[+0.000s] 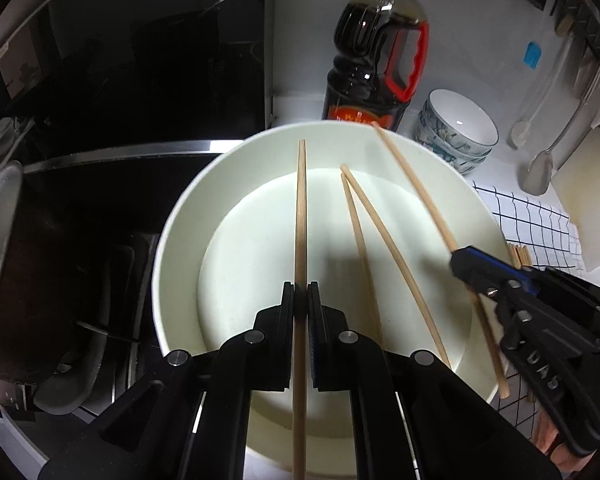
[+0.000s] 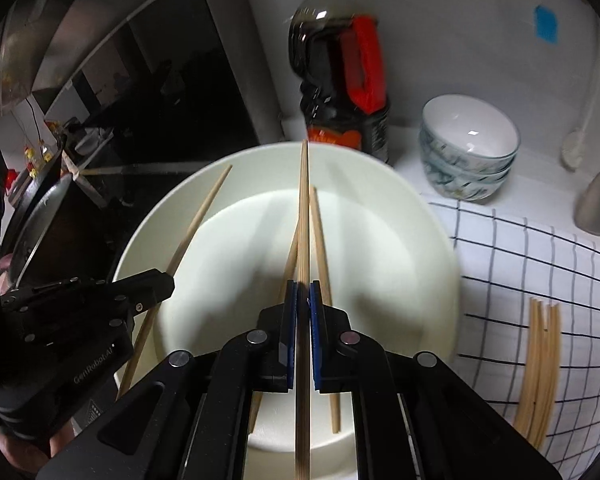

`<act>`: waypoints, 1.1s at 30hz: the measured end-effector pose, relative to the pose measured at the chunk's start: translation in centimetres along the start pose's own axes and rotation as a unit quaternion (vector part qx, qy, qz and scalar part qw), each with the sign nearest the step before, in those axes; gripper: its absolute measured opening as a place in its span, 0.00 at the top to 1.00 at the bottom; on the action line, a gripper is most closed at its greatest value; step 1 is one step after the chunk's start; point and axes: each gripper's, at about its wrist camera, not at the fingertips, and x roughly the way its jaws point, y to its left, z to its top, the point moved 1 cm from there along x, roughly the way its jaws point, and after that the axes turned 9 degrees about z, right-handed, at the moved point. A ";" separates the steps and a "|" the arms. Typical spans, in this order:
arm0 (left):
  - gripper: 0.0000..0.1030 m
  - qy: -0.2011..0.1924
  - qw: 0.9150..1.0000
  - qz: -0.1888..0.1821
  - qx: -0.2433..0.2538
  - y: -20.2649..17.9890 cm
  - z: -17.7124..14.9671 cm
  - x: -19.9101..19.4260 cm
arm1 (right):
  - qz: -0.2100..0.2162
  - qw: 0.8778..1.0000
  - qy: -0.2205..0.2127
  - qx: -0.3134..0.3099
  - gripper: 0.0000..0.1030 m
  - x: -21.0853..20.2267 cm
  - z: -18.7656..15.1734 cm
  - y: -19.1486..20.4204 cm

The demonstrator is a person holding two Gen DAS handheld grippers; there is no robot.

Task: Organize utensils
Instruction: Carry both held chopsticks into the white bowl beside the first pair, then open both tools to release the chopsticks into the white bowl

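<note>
Fingers of the left gripper (image 1: 301, 300) are pressed together on one chopstick (image 1: 301, 216), which is clamped near its middle and held over a wide white bowl (image 1: 180, 240). That chopstick's long axis runs straight along the fingers, with its far tip pointed at the back rim of the bowl and its near end passed back between the gripper's arms. It appears to be held lengthwise like this so it can be carried and laid down flat.

Right of it, two loose chopsticks (image 1: 364, 232) are seen resting inside the bowl, with their far tips close together and their near ends spread apart towards the camera, so a narrow V is formed. They seem to be waiting to be picked out.

Further right, the right gripper (image 2: 303, 300) is likewise closed on a single chopstick (image 2: 304, 200), held over the same bowl. Its long axis also follows the fingers, with the tip aimed at the far rim, near a dark sauce bottle (image 2: 336, 80).

Beyond the bowl, to the right, stacked patterned bowls (image 2: 468, 152) are seen, and a checked cloth (image 2: 520, 260) is spread on the counter. A small bundle of chopsticks (image 2: 540, 368) is laid on the cloth, roughly parallel and pointing away from the camera. This is judged to be the collecting place, so the held pair is probably meant to join it.
</note>
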 end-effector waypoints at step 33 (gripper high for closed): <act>0.33 0.017 0.999 0.038 -0.001 1.1 -0.5 1.3 | -0.023 0.999 0.027 0.026 0.72 2.1 -0.9 -1.6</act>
